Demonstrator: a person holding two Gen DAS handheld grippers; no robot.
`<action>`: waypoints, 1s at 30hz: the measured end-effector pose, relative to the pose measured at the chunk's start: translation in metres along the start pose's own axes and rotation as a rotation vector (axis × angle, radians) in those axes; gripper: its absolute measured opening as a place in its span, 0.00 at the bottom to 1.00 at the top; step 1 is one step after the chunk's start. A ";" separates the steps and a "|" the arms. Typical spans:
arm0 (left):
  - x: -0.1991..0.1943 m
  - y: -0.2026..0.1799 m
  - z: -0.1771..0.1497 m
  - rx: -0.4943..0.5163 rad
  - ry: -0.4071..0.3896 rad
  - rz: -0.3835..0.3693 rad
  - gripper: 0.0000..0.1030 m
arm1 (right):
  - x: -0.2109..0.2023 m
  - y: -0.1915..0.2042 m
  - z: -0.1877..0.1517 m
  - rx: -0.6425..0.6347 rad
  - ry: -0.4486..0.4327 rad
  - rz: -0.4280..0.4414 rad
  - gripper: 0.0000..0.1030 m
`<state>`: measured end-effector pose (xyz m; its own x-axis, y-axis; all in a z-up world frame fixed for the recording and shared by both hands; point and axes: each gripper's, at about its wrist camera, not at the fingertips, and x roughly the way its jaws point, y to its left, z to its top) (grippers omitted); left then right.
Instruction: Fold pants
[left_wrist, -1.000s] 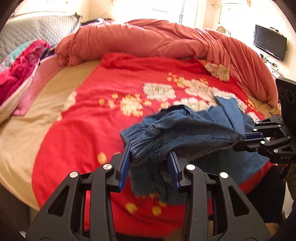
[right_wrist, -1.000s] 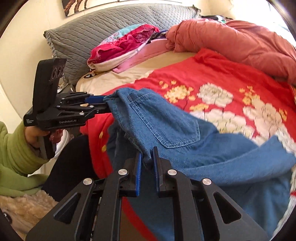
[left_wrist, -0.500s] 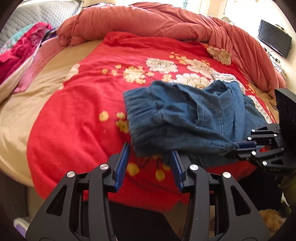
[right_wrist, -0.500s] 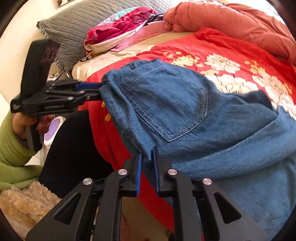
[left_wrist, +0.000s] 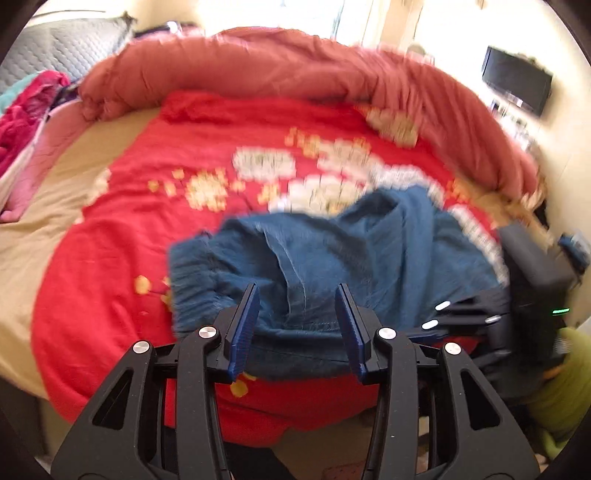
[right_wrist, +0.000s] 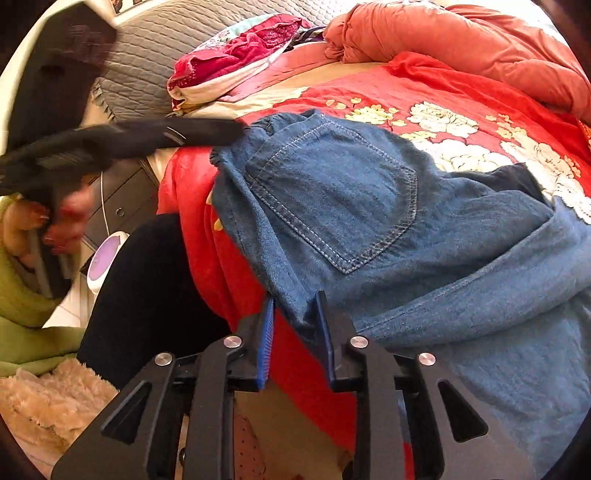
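Observation:
Blue denim pants (left_wrist: 369, 251) lie in a rumpled fold on the red floral blanket (left_wrist: 147, 229) near the bed's front edge, back pocket (right_wrist: 332, 192) facing up. My left gripper (left_wrist: 296, 291) hovers open over the waistband end, with denim beneath its pads but not pinched; it is blurred. In the right wrist view the left gripper (right_wrist: 232, 133) sits at the waistband corner. My right gripper (right_wrist: 295, 299) has its jaws opening, with a fold of the pants' edge still between them; only one pad touches the cloth. The right gripper (left_wrist: 428, 330) shows at the pants' right edge.
A coral duvet (left_wrist: 295, 70) is bunched along the far side. A grey pillow (right_wrist: 147, 66) and a pink clothes pile (right_wrist: 240, 59) lie at the head. A person's hand (right_wrist: 70, 218), green sleeve (right_wrist: 22, 295) and black-clad leg (right_wrist: 147, 288) stand by the bed edge. A dark screen (left_wrist: 517, 83) hangs on the wall.
The pants, held up between both grippers a second ago, came down onto the blanket. The left gripper let go of the waistband and shifted over it. The right jaws have parted.

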<state>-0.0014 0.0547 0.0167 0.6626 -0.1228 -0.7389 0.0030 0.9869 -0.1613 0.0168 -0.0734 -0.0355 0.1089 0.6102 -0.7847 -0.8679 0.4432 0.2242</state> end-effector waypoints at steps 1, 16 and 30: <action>0.008 -0.001 -0.003 0.005 0.031 0.014 0.34 | -0.007 0.000 -0.001 0.001 -0.004 0.002 0.21; 0.029 0.010 -0.035 -0.018 0.123 0.044 0.34 | -0.012 -0.047 0.031 0.104 -0.034 -0.170 0.48; -0.023 -0.009 -0.016 0.028 -0.024 -0.005 0.41 | -0.069 -0.085 0.012 0.332 -0.146 -0.264 0.69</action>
<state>-0.0281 0.0466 0.0248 0.6801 -0.1252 -0.7224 0.0268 0.9889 -0.1461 0.0885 -0.1452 0.0063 0.3942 0.5236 -0.7553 -0.6009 0.7687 0.2193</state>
